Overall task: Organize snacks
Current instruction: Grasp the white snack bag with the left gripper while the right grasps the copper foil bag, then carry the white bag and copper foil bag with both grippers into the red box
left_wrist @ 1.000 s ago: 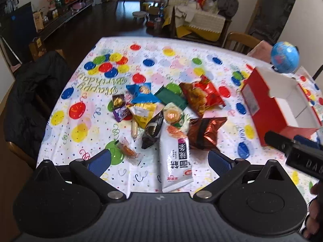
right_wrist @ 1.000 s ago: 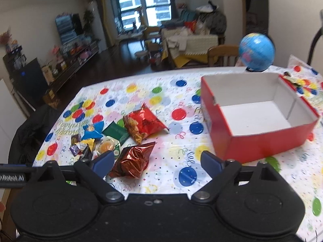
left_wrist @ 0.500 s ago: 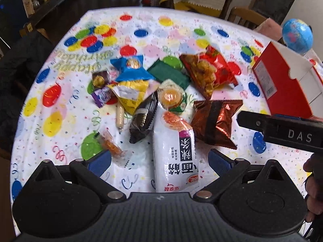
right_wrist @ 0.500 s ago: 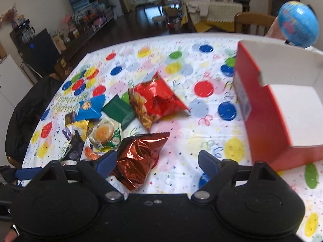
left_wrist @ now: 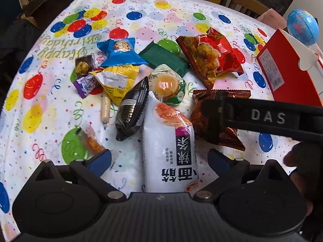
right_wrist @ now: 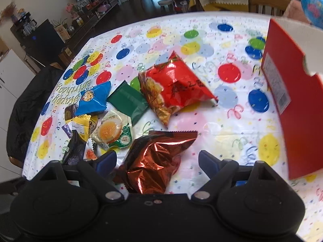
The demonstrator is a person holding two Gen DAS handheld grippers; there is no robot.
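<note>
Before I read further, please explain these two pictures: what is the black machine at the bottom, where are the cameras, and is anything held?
No robot here: a person holds two handheld tools. Each picture comes from a camera on one tool, looking along its blue-tipped fingers. The left gripper is open above a long white snack bag. The right gripper is open around a crinkled copper-brown foil bag, not yet squeezing it. Other snacks lie on the balloon-print tablecloth, beside a red cardboard box. Nothing is held.

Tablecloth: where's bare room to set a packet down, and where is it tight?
Bare cloth lies between the red chip bag and the red box, and left of the sausage toward the table edge. The pile around the egg pack and white bag is crowded, packets overlapping.
</note>
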